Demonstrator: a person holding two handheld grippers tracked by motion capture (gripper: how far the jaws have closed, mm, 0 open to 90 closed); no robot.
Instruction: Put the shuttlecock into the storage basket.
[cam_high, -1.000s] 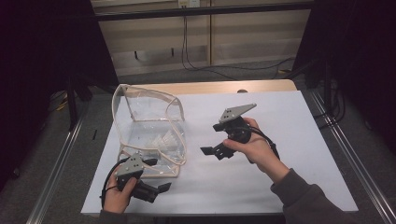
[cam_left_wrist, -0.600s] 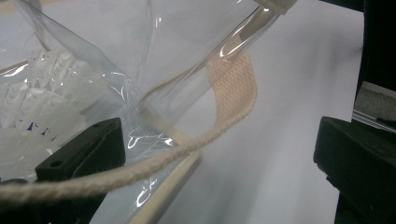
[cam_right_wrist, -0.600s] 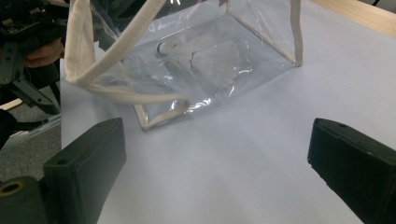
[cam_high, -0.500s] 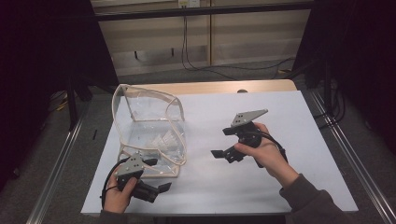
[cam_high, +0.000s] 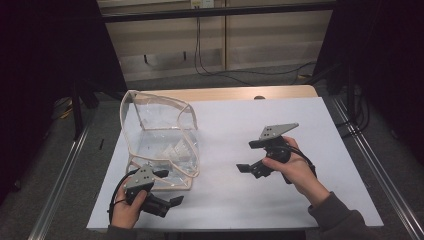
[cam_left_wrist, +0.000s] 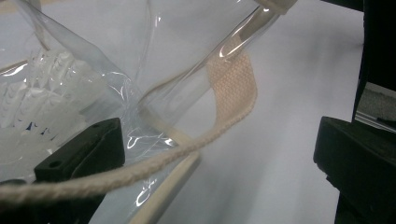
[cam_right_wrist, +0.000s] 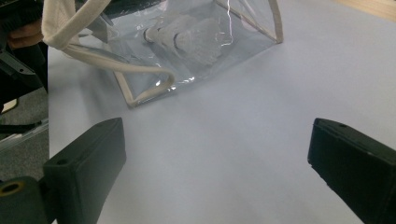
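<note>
At the near left corner of the table, your left gripper (cam_high: 172, 201) sits with its jaws spread beside the clear plastic bag (cam_high: 160, 137) holding a shuttlecock (cam_high: 177, 150); its cord handle (cam_left_wrist: 140, 170) could snag a jaw and drag the bag. Your right gripper (cam_high: 245, 167), released, hovers well apart.

I see a white sheet (cam_high: 310, 130) over a wooden table (cam_high: 235, 93), grey floor (cam_high: 60, 165) around it, metal rails (cam_high: 372, 165) along both sides, pale wall panels (cam_high: 260, 35) behind, black cables (cam_high: 200, 55) hanging down, dark surroundings left and right.
</note>
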